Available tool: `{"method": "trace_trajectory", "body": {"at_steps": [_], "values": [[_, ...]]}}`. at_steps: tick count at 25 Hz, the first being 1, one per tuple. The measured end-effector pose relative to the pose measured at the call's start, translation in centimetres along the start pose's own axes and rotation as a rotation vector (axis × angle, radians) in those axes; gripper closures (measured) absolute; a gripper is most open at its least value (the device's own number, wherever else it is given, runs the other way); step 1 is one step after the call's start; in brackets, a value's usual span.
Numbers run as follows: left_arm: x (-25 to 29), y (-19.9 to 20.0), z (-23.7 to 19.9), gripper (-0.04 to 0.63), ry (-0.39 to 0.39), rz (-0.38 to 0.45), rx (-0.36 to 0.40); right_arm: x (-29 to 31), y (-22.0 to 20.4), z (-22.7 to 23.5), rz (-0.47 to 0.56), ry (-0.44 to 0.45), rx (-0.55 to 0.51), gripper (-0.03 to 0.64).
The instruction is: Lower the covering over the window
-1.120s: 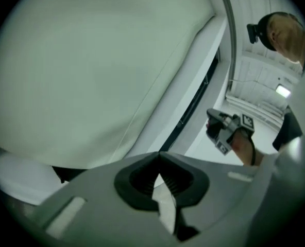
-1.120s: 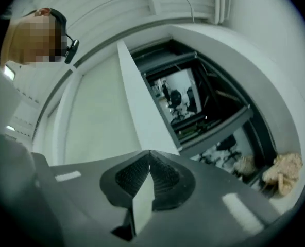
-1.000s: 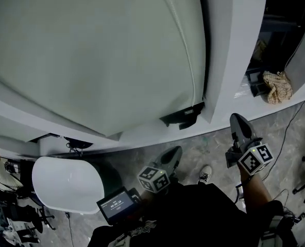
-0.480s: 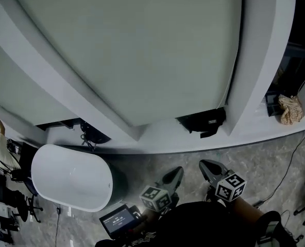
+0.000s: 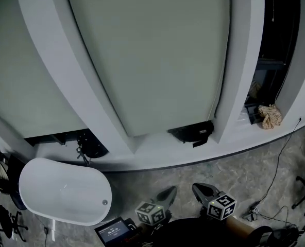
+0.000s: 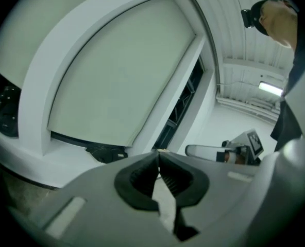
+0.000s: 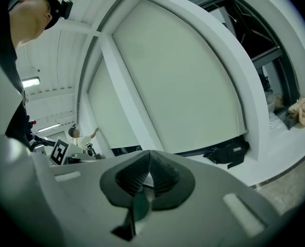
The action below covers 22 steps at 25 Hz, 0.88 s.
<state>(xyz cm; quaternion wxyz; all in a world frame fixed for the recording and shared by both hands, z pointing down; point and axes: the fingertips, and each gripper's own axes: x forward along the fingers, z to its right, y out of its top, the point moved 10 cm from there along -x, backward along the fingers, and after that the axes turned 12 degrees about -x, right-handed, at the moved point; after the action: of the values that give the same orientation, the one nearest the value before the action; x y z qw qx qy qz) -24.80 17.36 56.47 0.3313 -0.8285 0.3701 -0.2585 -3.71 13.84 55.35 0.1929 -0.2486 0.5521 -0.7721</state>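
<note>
Left gripper and right gripper, jaws together on nothing, side by side below the drawn-down blind, well apart from it.

The covering looks like smooth, matt, pale cloth without folds. The window frame around it is smooth white and looks painted. The bathtub is glossy white. The floor is grey mottled stone with a faint sheen. A crumpled rag looks coarse and beige. The left gripper and right gripper have matt grey plastic shells, their fingers lined with ribbed black rubbery pads.
</note>
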Motion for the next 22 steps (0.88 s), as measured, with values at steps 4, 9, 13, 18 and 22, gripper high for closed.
{"method": "trace_trajectory", "body": {"at_steps": [4, 9, 13, 18, 22], "values": [[-1.2, -2.4, 2.3, 0.592, -0.007, -0.026, 0.038, -2.6, -1.2, -1.5, 0.000, -0.003, -0.005, 0.609], [-1.9, -4.7, 5.6, 0.592, 0.022, 0.006, 0.055, -5.8, -1.1, -1.9, 0.018, 0.041, -0.074, 0.609], [-1.3, -8.1, 9.3, 0.591, 0.035, 0.013, 0.002, -10.5, -1.5, -2.0, -0.012, 0.080, -0.137, 0.609], [0.5, -12.5, 14.6, 0.592, 0.039, -0.010, 0.044, -16.6, -3.5, 0.0, -0.026, 0.081, -0.063, 0.609], [0.5, -15.3, 17.3, 0.592, 0.061, -0.019, 0.058, -20.1, -4.8, 1.0, -0.030, 0.079, -0.033, 0.609]]}}
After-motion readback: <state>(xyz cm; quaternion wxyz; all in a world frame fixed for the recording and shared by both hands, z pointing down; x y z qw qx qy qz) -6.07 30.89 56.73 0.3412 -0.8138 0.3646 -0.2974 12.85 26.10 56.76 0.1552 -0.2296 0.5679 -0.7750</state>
